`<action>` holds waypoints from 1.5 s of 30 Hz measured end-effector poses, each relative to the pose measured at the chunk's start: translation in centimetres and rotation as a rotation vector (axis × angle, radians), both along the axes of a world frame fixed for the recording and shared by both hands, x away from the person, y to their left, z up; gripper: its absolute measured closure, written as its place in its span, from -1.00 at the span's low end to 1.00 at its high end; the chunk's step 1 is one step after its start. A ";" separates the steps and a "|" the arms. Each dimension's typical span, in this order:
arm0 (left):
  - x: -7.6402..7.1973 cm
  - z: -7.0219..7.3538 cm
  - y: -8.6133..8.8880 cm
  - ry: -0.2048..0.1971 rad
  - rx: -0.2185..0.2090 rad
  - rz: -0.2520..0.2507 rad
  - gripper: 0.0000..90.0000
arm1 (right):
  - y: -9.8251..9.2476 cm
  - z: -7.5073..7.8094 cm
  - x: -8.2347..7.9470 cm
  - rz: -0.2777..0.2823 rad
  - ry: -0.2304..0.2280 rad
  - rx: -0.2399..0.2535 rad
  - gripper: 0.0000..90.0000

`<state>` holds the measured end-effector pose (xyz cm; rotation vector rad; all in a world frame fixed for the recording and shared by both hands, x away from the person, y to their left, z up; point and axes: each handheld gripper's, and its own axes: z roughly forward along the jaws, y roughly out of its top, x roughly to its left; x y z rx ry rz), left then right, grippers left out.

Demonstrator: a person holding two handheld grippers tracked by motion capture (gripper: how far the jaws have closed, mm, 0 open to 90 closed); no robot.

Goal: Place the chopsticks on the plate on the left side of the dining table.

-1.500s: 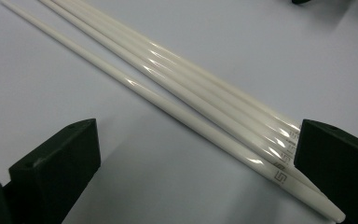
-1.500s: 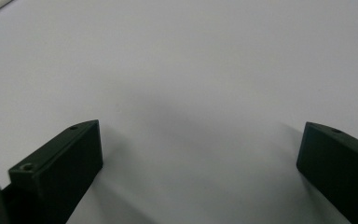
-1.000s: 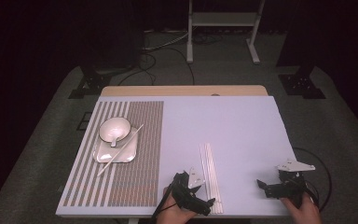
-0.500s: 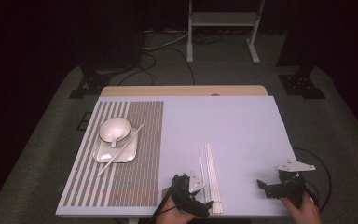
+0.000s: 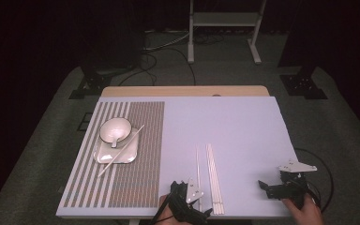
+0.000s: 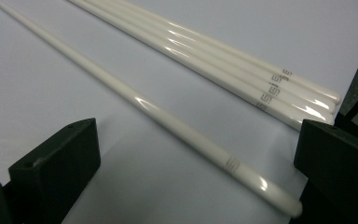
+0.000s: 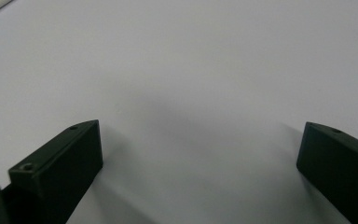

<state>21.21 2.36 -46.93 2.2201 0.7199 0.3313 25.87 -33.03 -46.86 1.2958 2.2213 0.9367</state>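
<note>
While the left gripper (image 5: 187, 199) has crept slightly nearer the chopstick (image 5: 198, 168) over the last second, high view puts it at the table's (image 5: 243, 122) near edge. Left gripper view: jaws wide, empty, the chopstick's (image 6: 177, 122) end between them, the bundle (image 6: 242, 70) beyond the right jaw. Right gripper view: right gripper (image 7: 200, 154) jaws spread over bare table, ample room.

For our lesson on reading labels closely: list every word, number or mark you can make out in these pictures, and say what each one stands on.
Small grey square-patterned mark near the thick end of the single chopstick between the left gripper jaws: a sign, not readable as letters.
Similar grey marks on each of the three bundled chopsticks: too small and tilted to read.
No readable words or numbers elsewhere.
</note>
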 end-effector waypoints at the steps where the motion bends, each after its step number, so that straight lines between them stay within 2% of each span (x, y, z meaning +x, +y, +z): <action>1: -0.1 0.0 0.1 -0.001 -0.002 0.001 -1.00 | 0.0 0.0 0.0 0.000 0.000 0.000 -1.00; 17: -0.2 0.1 2.5 0.007 0.016 0.020 -1.00 | 0.0 0.0 0.0 0.000 0.000 0.000 -1.00; 32: 0.1 0.4 3.8 0.023 0.042 0.004 -1.00 | 0.0 0.0 0.0 0.000 0.000 0.000 -1.00; 45: 0.6 0.6 5.1 0.034 0.058 0.015 -1.00 | 0.0 0.0 0.0 0.000 0.000 0.000 -1.00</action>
